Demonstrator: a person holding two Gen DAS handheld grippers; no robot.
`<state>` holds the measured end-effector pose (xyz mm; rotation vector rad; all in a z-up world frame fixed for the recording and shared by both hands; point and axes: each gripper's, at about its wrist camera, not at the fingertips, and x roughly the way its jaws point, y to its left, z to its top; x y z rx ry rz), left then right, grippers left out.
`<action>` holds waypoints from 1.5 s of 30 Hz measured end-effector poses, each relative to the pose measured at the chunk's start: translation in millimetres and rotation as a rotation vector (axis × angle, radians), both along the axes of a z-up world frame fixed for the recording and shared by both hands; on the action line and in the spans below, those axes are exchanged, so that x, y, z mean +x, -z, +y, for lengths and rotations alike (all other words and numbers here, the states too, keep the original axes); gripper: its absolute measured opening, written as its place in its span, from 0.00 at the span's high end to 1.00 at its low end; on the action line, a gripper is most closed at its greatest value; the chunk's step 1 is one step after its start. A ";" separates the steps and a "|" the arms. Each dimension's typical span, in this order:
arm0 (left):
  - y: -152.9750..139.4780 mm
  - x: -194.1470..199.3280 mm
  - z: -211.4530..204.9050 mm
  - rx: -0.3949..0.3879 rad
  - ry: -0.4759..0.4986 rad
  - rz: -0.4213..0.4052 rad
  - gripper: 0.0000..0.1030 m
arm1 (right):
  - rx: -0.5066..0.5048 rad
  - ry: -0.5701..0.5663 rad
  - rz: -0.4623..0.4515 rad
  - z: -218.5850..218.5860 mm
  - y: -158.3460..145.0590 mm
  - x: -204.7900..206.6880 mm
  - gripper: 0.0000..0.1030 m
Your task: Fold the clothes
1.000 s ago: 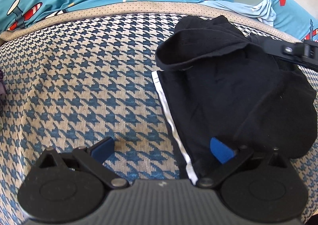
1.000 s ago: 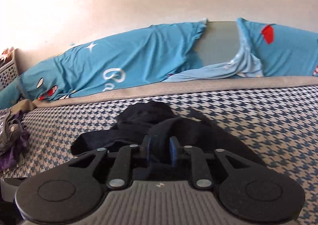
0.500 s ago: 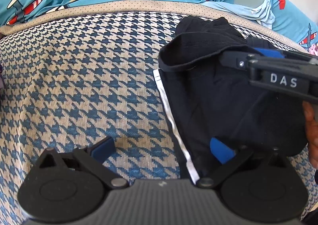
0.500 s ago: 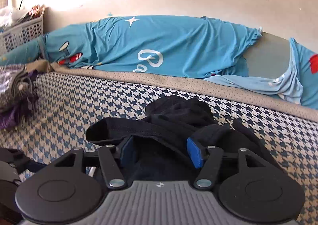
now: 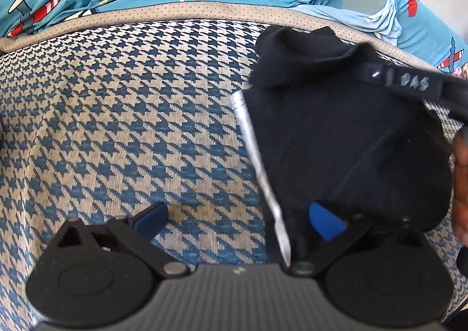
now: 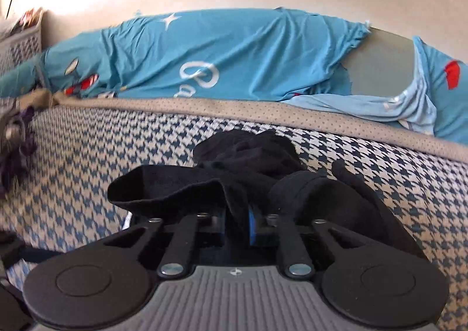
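Right tool (image 6: pixel 237 221) newly clamped on black garment (image 6: pixel 234 184)

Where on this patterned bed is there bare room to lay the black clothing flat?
The widest bare stretch of the houndstooth cover lies left of the black garment, bordered by the tan edging beyond and the left gripper in front. It is crowded where the right gripper pinches a fold, and by the purple clothes at the far left.

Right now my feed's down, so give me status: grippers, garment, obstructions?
Right hand-held gripper just closed, shut on black garment fold. Left hand-held gripper open, garment's white stripe between its fingers. Nothing in the way.
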<state>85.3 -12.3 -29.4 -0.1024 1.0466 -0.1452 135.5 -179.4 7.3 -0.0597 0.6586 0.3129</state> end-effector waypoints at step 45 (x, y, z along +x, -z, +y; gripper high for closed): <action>-1.1 -18.4 -36.7 -0.073 0.184 -0.062 0.00 | 0.226 0.701 0.019 -206.5 -39.4 -49.1 0.77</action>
